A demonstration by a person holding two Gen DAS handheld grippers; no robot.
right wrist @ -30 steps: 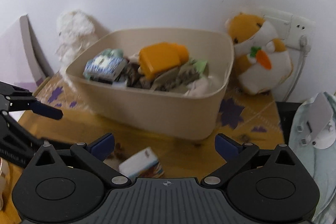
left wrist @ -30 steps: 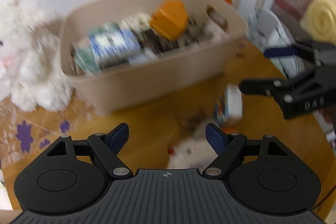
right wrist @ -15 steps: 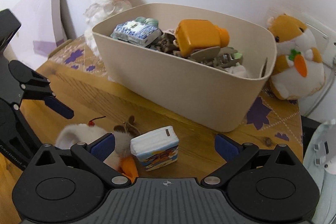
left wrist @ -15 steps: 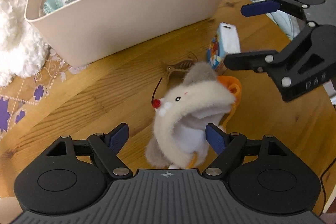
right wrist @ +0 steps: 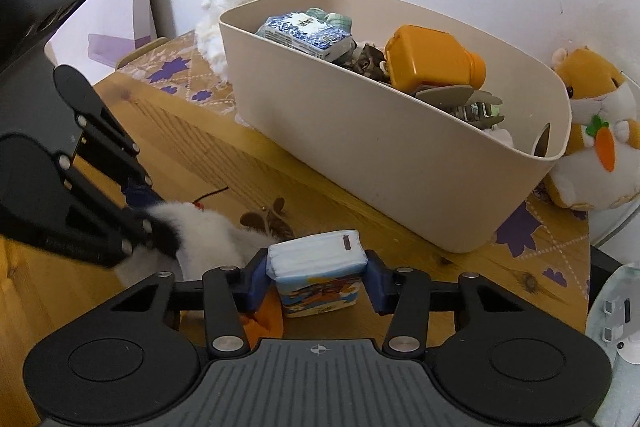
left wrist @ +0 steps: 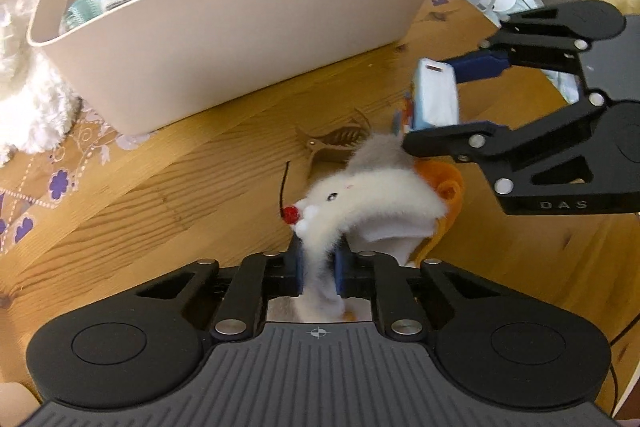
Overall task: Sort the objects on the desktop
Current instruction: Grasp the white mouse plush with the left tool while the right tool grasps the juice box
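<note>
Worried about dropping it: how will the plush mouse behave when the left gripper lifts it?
Probably floppy: the left gripper pinches only a thin fold of the plush mouse, so the body may sag and swing. Likely light. Its fur looks compressible, so it could slip.

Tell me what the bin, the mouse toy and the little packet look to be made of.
Bin: likely moulded plastic, matte beige; smooth thin wall, rounded rim.
Plush mouse: synthetic fur, white and grey, fuzzy pile, squashing between the left hand-held gripper pads.
Tissue pack: soft printed plastic film, slightly glossy, over white folded layers; the right hand-held gripper is closing on it.
</note>
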